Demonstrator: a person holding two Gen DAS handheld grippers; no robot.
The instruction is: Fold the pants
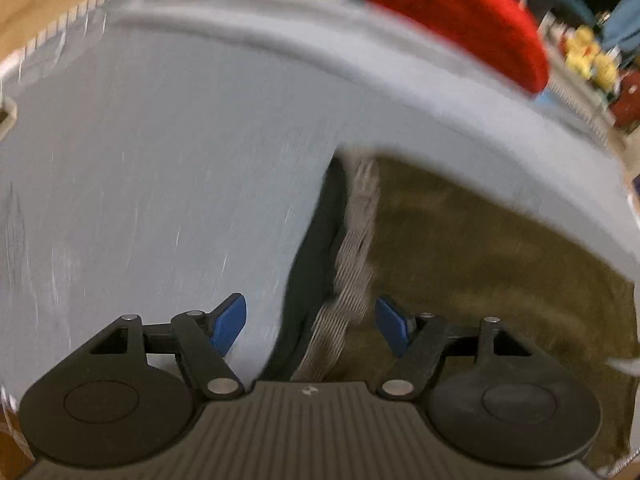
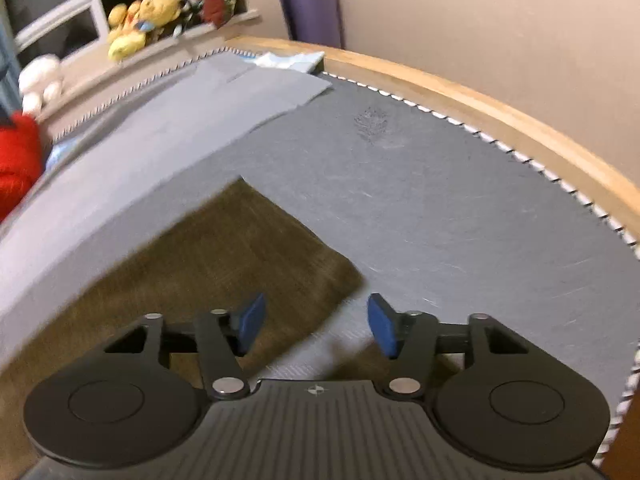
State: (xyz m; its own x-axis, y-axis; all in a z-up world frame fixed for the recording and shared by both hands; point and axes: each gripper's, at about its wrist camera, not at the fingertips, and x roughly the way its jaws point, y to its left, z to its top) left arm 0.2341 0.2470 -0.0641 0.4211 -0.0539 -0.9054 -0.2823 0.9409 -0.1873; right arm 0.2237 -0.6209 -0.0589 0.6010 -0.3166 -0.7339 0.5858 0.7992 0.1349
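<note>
The olive-brown pants (image 2: 224,264) lie flat on the grey mattress (image 2: 460,208). In the left wrist view the pants (image 1: 500,272) fill the lower right, with a grey ribbed waistband (image 1: 352,264) running up between the fingers. My left gripper (image 1: 311,326) is open over that waistband edge, holding nothing. My right gripper (image 2: 316,326) is open just above a corner of the pants, its left finger (image 2: 252,318) over the cloth and its right finger (image 2: 382,326) over the mattress.
A folded grey-blue sheet (image 2: 160,120) lies along the far side of the pants, also in the left wrist view (image 1: 400,92). A red cushion (image 1: 460,20), yellow plush toys (image 2: 140,20) and a wooden bed frame (image 2: 500,108) border the mattress. A purple roll (image 2: 312,12) leans on the wall.
</note>
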